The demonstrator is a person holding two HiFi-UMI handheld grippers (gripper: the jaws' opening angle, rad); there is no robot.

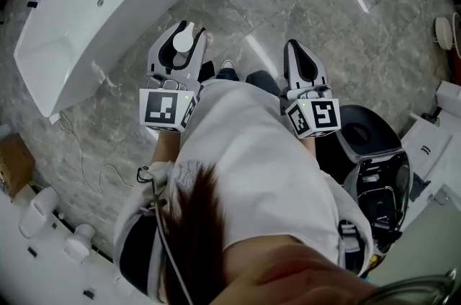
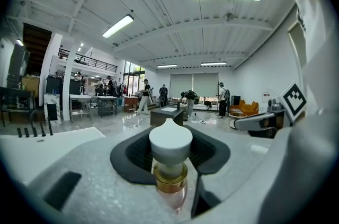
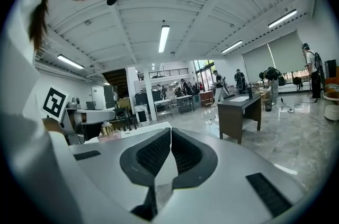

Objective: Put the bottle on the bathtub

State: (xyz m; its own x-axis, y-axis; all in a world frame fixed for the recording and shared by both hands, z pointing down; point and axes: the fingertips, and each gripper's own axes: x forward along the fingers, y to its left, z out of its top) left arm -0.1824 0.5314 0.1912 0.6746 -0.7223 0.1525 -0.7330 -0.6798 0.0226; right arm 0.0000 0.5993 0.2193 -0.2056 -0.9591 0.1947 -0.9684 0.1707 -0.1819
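Note:
In the head view my left gripper (image 1: pixel 184 33) is shut on a bottle (image 1: pixel 183 41) with a rounded white cap. The left gripper view shows that bottle (image 2: pixel 170 150) upright between the dark pads (image 2: pixel 135 157), with a gold collar and pinkish glass below the cap. The white bathtub (image 1: pixel 94 8) lies on the floor ahead and to the left, apart from the gripper; its rim (image 2: pixel 37 144) shows at the left in the left gripper view. My right gripper (image 1: pixel 301 55) is level beside the left one, and in its own view the right gripper (image 3: pixel 170 135) is shut with nothing in it.
A black and white appliance (image 1: pixel 371 152) stands at the right on the marble floor. A thin cable (image 1: pixel 86 166) trails at the left near white fixtures (image 1: pixel 43 210). A dark table (image 3: pixel 241 112) and several people stand farther off in the hall.

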